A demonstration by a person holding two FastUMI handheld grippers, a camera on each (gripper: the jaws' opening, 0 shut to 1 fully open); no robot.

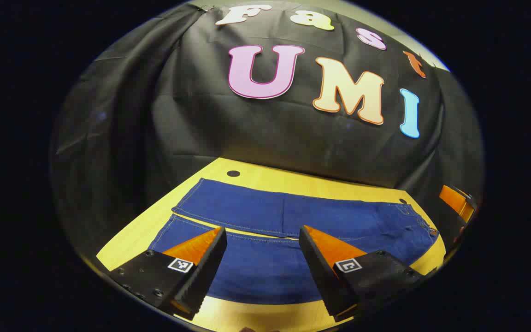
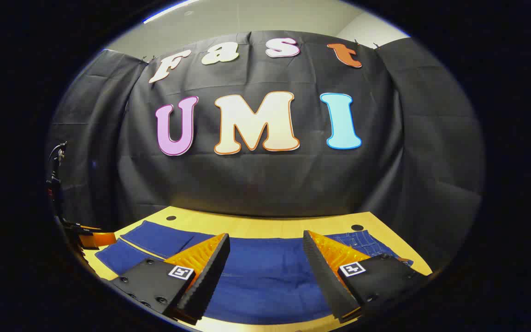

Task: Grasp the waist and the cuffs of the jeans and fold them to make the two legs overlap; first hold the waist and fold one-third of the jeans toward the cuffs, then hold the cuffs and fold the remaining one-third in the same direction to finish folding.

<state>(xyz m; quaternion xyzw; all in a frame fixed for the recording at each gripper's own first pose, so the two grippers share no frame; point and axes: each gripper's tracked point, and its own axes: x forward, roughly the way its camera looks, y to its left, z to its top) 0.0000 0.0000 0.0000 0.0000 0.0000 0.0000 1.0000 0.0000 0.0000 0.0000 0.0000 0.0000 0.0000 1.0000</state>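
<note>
Lay flat across the yellow wooden table (image 1: 265, 177), the blue jeans (image 1: 293, 216), both legs spread side by side and not yet overlapped, a thin strip of tabletop showing between them. Waist end toward the right in the left gripper view, cuffs toward the left. Hovered over the near leg, the left gripper (image 1: 263, 258), jaws wide apart and holding nothing. Likewise above the denim, the right gripper (image 2: 265, 269), jaws spread wide, empty. Seen at the far right edge of the left gripper view, part of the other gripper beside the waistband (image 1: 424, 221).
</note>
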